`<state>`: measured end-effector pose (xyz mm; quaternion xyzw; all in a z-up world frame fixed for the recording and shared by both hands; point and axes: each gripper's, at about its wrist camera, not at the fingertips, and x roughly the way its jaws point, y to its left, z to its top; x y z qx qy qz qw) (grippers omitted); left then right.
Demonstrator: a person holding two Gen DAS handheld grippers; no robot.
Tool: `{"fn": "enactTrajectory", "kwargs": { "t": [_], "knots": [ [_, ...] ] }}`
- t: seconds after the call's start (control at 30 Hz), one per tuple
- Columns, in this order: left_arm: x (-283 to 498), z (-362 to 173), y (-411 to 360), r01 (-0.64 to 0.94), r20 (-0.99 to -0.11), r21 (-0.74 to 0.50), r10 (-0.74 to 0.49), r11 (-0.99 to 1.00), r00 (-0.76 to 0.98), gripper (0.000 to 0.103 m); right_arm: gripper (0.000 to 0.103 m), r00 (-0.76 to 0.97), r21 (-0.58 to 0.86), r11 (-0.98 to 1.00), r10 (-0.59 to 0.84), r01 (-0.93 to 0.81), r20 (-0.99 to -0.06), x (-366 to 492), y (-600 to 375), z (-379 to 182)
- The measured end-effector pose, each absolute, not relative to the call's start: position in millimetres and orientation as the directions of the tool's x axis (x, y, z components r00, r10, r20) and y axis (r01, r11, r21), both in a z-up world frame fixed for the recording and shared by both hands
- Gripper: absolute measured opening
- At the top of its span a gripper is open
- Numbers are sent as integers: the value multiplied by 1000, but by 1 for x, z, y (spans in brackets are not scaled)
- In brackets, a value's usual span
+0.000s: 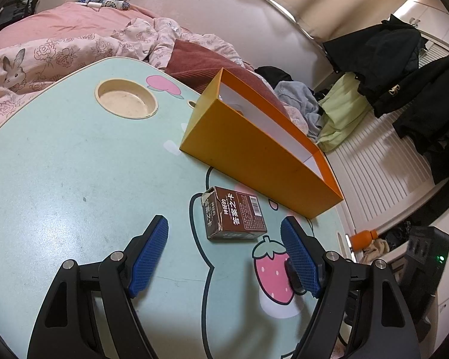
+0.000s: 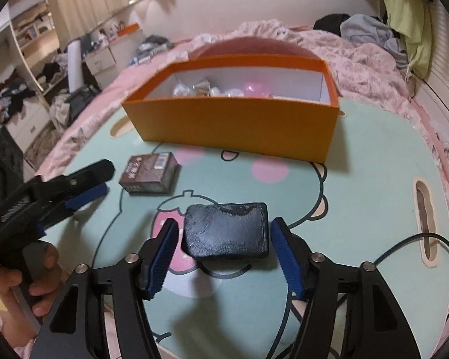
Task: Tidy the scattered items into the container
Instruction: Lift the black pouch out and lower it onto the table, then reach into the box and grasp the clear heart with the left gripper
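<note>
Two grippers: we see both jaws agape, gripping nothing.
Flat black rectangular pouch [image 2: 227, 229]: long axis crosswise between right gripper [image 2: 224, 257] jaws, untouched.
Brown cardboard carton [image 1: 235, 217]: lying flat on surface ahead of left gripper [image 1: 224, 254], torn end pointing away.

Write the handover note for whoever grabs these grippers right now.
Left gripper: open, empty, just short of the brown carton lying on the table.
Right gripper: open around the black pouch, pads not pressing it.
Orange box: on the table behind both, already holding several small items.
Left to do: grip the pouch and the carton and drop both into the box.
</note>
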<state>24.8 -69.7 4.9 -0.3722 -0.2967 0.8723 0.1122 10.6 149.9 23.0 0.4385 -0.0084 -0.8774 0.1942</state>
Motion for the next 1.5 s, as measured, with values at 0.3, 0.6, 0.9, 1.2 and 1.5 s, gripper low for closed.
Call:
{"fn": "enactTrajectory", "kwargs": {
  "t": [0.3, 0.6, 0.9, 1.2, 1.5],
  "knots": [
    [24, 5, -68, 26, -586, -597, 414, -802, -697, 78, 70, -568, 199, -949, -308, 246, -764, 27, 169, 21],
    [27, 28, -57, -6, -577, -523, 360, -852, -733, 78, 70, -556, 212, -959, -283, 190, -781, 29, 181, 10],
    [-30, 99, -27, -100, -636, -414, 366, -905, -679, 78, 70, -560, 212, -956, -290, 201, -776, 31, 179, 11],
    [-168, 72, 40, -207, -904, -175, 240, -963, -353, 68, 70, -553, 219, -953, -299, 207, -777, 32, 181, 9],
    [-192, 39, 64, -280, -916, -18, 128, -960, -379, 50, 72, -556, 230, -950, -311, 211, -771, 31, 182, 9]
  ]
}}
